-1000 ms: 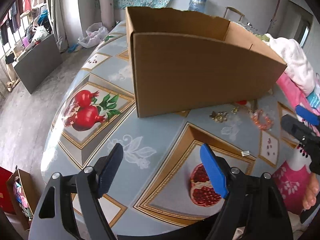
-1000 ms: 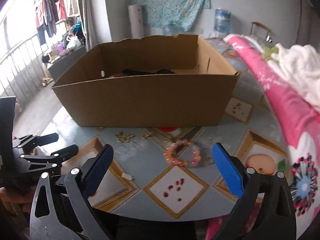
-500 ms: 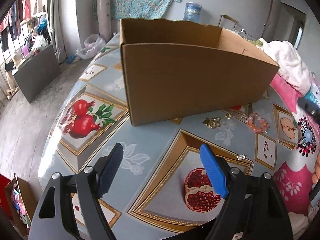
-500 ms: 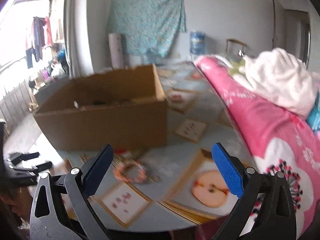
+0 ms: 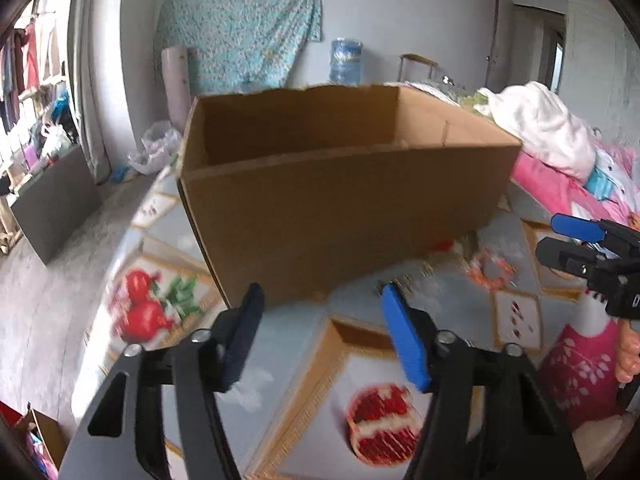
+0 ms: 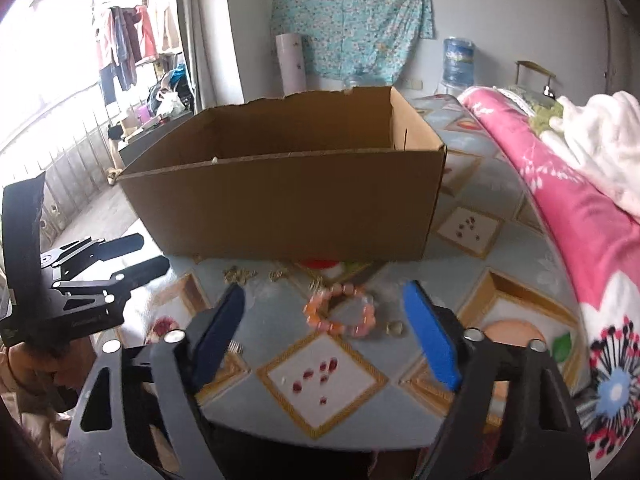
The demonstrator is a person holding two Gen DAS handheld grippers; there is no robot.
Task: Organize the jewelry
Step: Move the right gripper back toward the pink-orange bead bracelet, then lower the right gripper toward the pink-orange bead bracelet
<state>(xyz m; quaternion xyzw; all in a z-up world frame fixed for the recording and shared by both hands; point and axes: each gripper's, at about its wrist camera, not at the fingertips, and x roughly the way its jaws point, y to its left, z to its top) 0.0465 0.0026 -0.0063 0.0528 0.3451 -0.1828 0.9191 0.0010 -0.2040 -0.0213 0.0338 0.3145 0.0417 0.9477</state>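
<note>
Pink-orange round beads form your bracelet (image 6: 341,311) on the patterned bench (image 6: 328,384), while both claws, left (image 5: 320,334) and right (image 6: 326,338), are closing empty.

- Cardboard box (image 6: 288,204): matt brown corrugated card, its top edge torn rough.
- Tablecloth (image 6: 320,376): smooth, slightly glossy printed sheet, likely vinyl.
- Bead bracelet (image 6: 340,312): glossy, translucent orange-pink beads.
- Small gold trinkets (image 6: 240,274): metallic-looking, blurred.
- Right gripper (image 6: 324,336): matt black plastic arms, blue rubbery pads, shiny metal screws.
- Pink blanket (image 6: 580,216): soft printed cloth.
- White garment (image 5: 540,132): fluffy cloth.
</note>
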